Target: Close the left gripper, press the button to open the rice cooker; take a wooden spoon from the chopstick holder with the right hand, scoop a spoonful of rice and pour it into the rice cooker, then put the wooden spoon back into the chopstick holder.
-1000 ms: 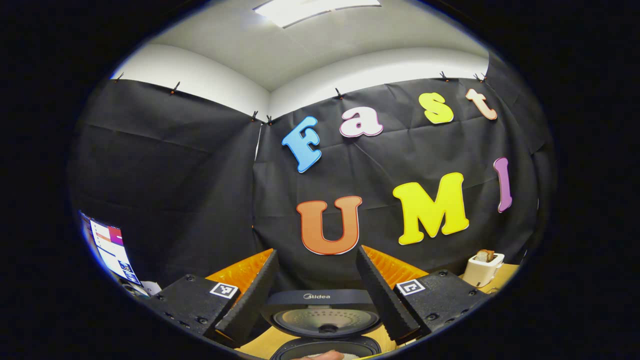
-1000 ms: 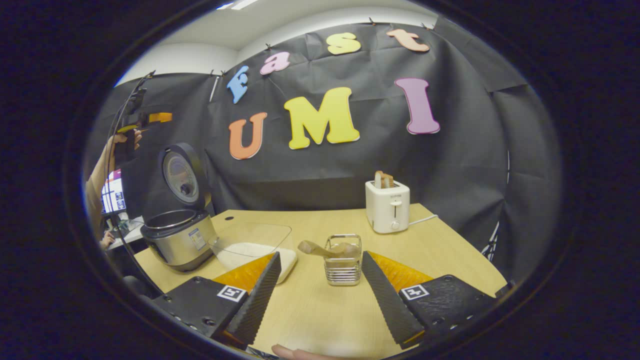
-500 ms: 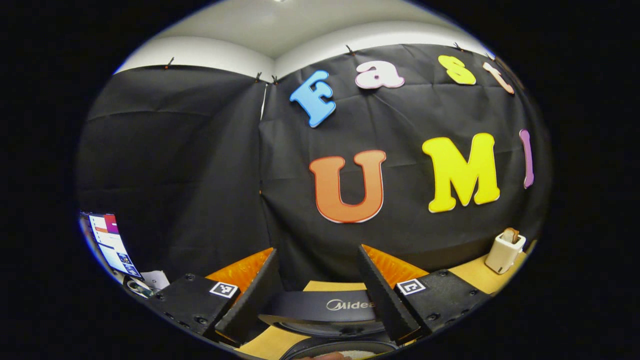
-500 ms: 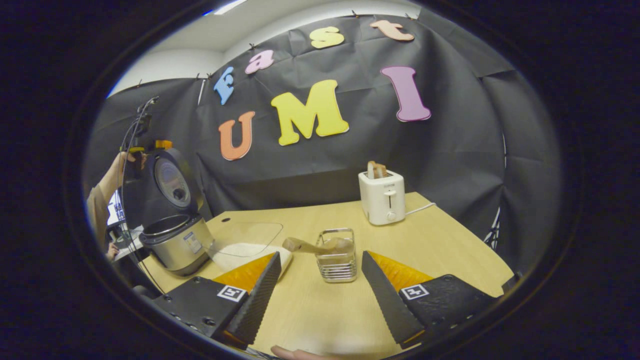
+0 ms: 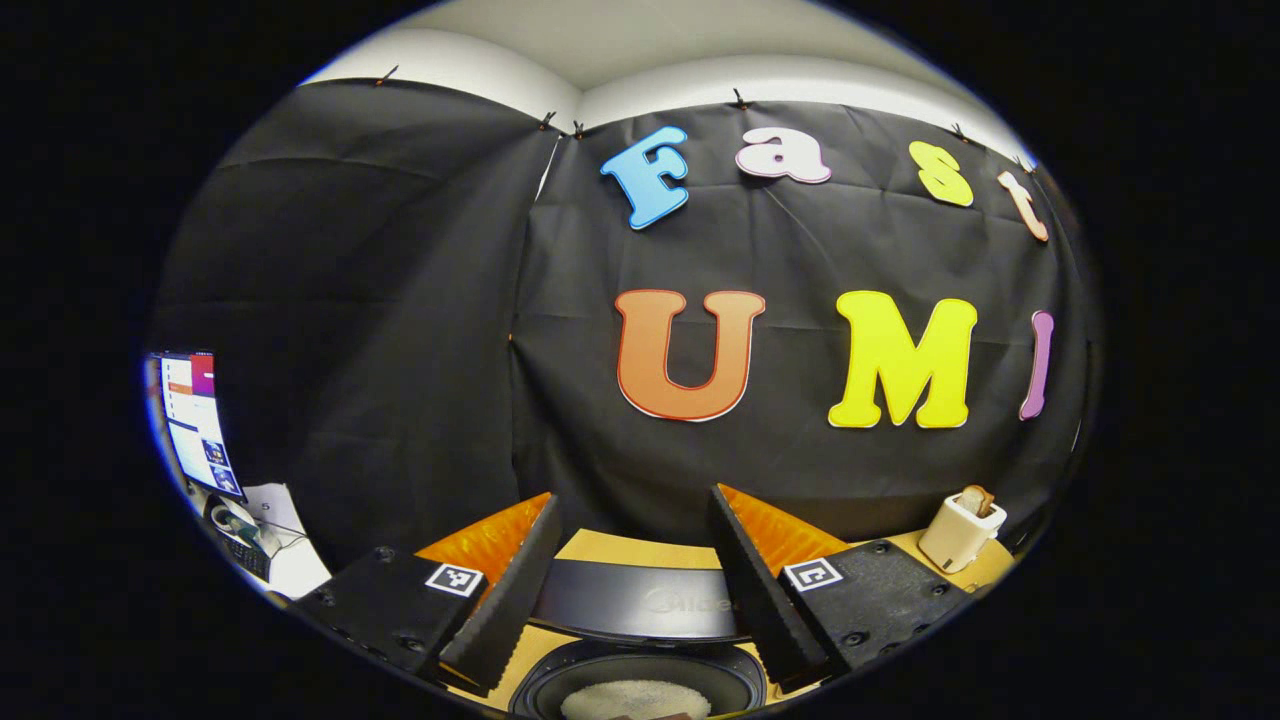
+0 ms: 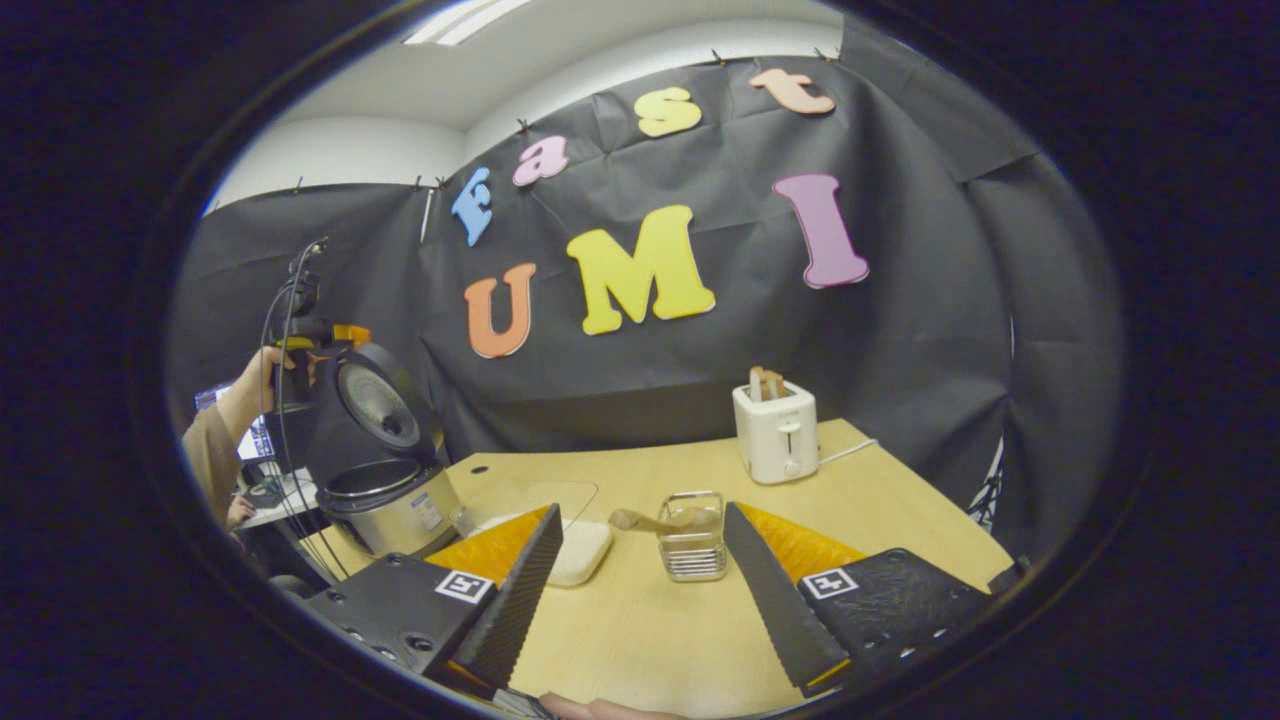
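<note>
Rice cooker lid up. Left gripper spread wide, empty, over the lid edge; rice in the pot below. Right gripper wide, empty; wooden spoon in chopstick holder right of cooker.

A lab booth — black cloth wall, desk monitor.

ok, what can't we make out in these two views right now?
- Rice cooker pot contents: right gripper view sees it side-on, the rim hides the inside.
- Cooker body and button: in the left gripper view the bottom edge cuts them off below the lid.
- Wooden spoon bowl: too small, sunk in the holder.
- Dish of rice: partly behind the right gripper's finger.
</note>
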Demonstrator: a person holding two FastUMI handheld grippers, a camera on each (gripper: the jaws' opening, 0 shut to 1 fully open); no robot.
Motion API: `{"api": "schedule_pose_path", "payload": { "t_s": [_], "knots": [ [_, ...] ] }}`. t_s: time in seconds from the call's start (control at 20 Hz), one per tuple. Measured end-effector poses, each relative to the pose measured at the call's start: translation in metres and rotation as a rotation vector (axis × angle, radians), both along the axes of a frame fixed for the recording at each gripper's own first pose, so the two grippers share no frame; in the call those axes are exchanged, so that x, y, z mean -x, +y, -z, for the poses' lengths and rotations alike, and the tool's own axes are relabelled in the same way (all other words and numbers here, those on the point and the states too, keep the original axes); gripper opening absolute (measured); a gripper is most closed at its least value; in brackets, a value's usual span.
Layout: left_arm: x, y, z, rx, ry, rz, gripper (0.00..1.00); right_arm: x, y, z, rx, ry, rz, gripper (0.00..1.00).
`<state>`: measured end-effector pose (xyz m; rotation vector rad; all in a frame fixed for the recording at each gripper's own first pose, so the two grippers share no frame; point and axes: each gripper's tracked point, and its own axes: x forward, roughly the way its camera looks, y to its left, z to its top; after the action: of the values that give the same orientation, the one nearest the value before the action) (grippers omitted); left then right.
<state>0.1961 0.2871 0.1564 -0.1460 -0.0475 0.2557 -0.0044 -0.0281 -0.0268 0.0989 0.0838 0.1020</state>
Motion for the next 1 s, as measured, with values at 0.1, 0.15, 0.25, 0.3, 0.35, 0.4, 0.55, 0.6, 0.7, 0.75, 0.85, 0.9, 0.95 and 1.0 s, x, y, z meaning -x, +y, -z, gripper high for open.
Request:
{"api": "schedule_pose_path", "payload": {
  "t_s": [0.1,0.15,0.25,0.3,0.35,0.4,0.55,0.6,0.7,0.75,0.85,0.9,0.95,1.0],
  "knots": [
    [0.010,-0.003,0.004,-0.031,0.010,-0.013,0.92,0.013,0.000,-0.015,0.002,-0.046,0.003,0.92],
    [0.016,-0.004,0.008,-0.039,0.019,-0.019,0.90,0.018,-0.001,-0.020,0.001,-0.060,0.005,0.96],
    [0.030,-0.006,0.016,-0.046,0.033,-0.027,0.90,0.024,-0.005,-0.024,0.001,-0.076,0.014,0.96],
    [0.036,-0.009,0.020,-0.053,0.042,-0.023,0.90,0.025,-0.007,-0.024,0.001,-0.080,0.021,0.96],
    [0.042,-0.013,0.025,-0.061,0.053,-0.012,0.90,0.024,-0.007,-0.024,-0.001,-0.077,0.026,0.92],
    [0.048,-0.016,0.033,-0.066,0.069,-0.001,0.90,0.022,-0.007,-0.020,-0.003,-0.066,0.025,0.96],
    [0.061,-0.026,0.062,-0.066,0.117,0.020,0.90,0.021,-0.005,-0.015,-0.008,-0.034,0.019,0.96],
    [0.062,-0.031,0.081,-0.072,0.160,0.034,0.90,0.022,-0.008,-0.017,-0.004,-0.038,0.024,0.96],
    [0.066,-0.054,0.114,-0.044,0.224,0.105,0.90,0.026,-0.013,-0.023,-0.002,-0.060,0.037,0.92],
    [0.070,-0.059,0.128,-0.038,0.249,0.117,0.88,0.028,-0.015,-0.026,-0.007,-0.069,0.042,0.92],
    [0.076,-0.065,0.150,-0.048,0.290,0.111,0.89,0.029,-0.017,-0.026,-0.020,-0.071,0.040,0.96],
    [0.080,-0.065,0.154,-0.070,0.281,0.098,0.89,0.030,-0.018,-0.027,-0.025,-0.070,0.039,0.96],
    [0.082,-0.065,0.156,-0.095,0.272,0.085,0.89,0.031,-0.019,-0.027,-0.031,-0.068,0.043,0.92],
    [0.084,-0.065,0.160,-0.116,0.275,0.077,0.88,0.029,-0.022,-0.025,-0.035,-0.063,0.047,0.92]
  ]
}}
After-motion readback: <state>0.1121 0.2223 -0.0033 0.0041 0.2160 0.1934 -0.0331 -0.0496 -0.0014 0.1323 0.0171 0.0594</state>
